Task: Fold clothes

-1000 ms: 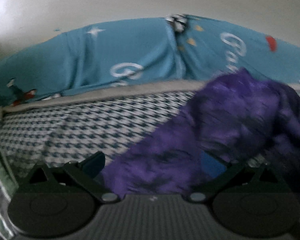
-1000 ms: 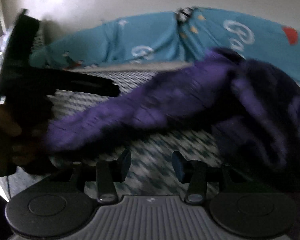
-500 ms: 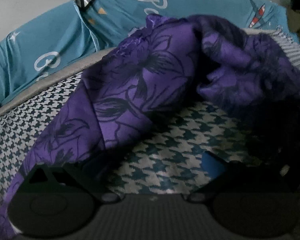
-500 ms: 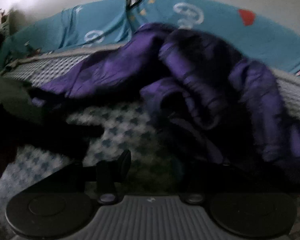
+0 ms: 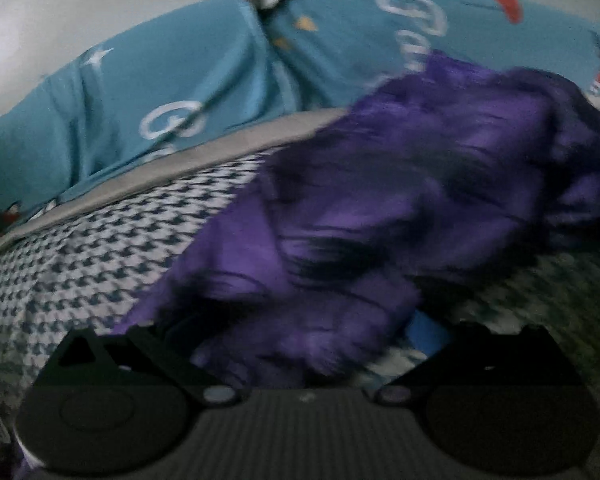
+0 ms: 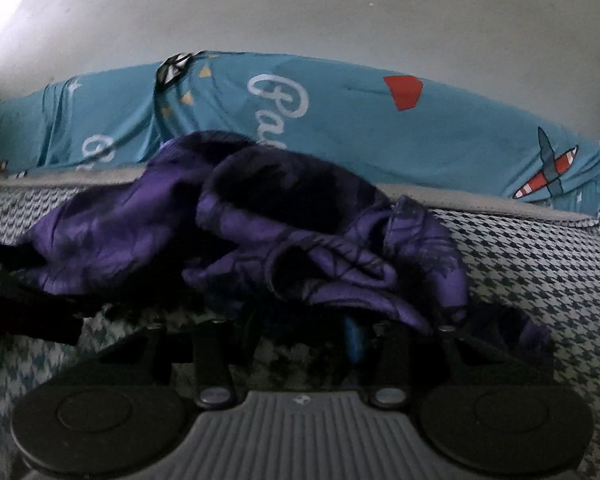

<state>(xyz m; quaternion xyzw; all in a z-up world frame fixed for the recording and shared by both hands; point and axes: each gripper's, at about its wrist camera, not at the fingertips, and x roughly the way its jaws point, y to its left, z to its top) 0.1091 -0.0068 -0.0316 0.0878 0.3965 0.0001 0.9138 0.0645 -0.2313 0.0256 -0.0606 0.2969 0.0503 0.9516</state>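
The work surface is a bed covered with a houndstooth sheet (image 6: 540, 280), set against a pale wall (image 6: 300, 8). A teal printed cover (image 6: 340, 120) with white lettering and aeroplane motifs runs along the far edge of the bed.

The task item is a purple floral garment (image 6: 260, 232). It lies bunched in the middle of the bed, in front of the teal cover, with several loose rolls and overlapping layers. No flat panel, straight edge or finished fold is visible.

Left hand-held gripper (image 5: 304, 344): the jaws stand wide apart. One end of the garment (image 5: 340, 240) drapes down between them. The view is blurred, and it cannot be told whether either pad presses on the cloth.

Right hand-held gripper (image 6: 300, 340): the jaws are closing. The near edge of the garment hangs directly in front of them, with dark cloth in the gap. The area is in shadow, so a firm grip cannot be confirmed; the pads do not appear to have met the fabric.

Task status, as judged from the present layout:
- Done: nothing that counts as folding. The garment is only gathered within reach of both tools.
- Remaining: secure two edges or corners, spread the garment flat on the sheet, then make each fold.

No other clothing is visible.
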